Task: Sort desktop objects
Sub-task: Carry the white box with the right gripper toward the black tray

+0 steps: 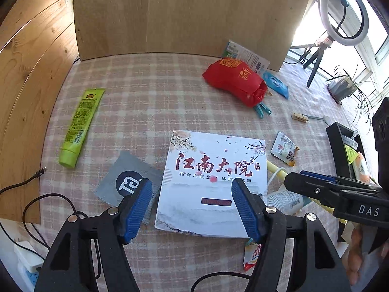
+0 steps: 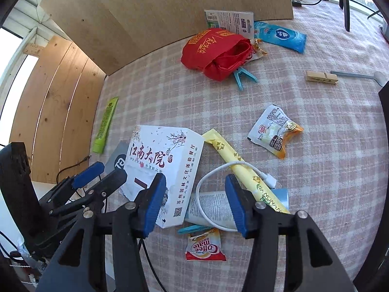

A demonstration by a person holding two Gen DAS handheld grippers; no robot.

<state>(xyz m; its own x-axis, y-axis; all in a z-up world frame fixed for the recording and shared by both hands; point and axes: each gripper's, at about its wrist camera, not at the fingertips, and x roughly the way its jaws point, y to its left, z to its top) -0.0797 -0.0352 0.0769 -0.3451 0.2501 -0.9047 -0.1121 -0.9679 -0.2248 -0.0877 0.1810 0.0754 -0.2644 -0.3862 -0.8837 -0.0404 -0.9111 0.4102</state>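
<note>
A white tissue box (image 1: 214,182) with red Chinese lettering lies on the checked tablecloth, also in the right wrist view (image 2: 165,168). My left gripper (image 1: 192,192) is open just above its near part, empty. My right gripper (image 2: 195,189) is open and empty above a white cable (image 2: 214,177), a yellow packet (image 2: 240,170) and a white tube (image 2: 214,209). The right gripper also shows in the left wrist view (image 1: 323,185), to the right of the box. A grey sachet (image 1: 126,180) lies left of the box.
A green tube (image 1: 80,126) lies at left. A red bag (image 1: 235,77), blue wipes pack (image 2: 279,35), blue clip (image 2: 243,76), wooden clothespin (image 2: 321,77), Coffee mate sachets (image 2: 206,245) and a black tray (image 1: 340,146) are around. A wooden board (image 1: 182,12) stands at the back.
</note>
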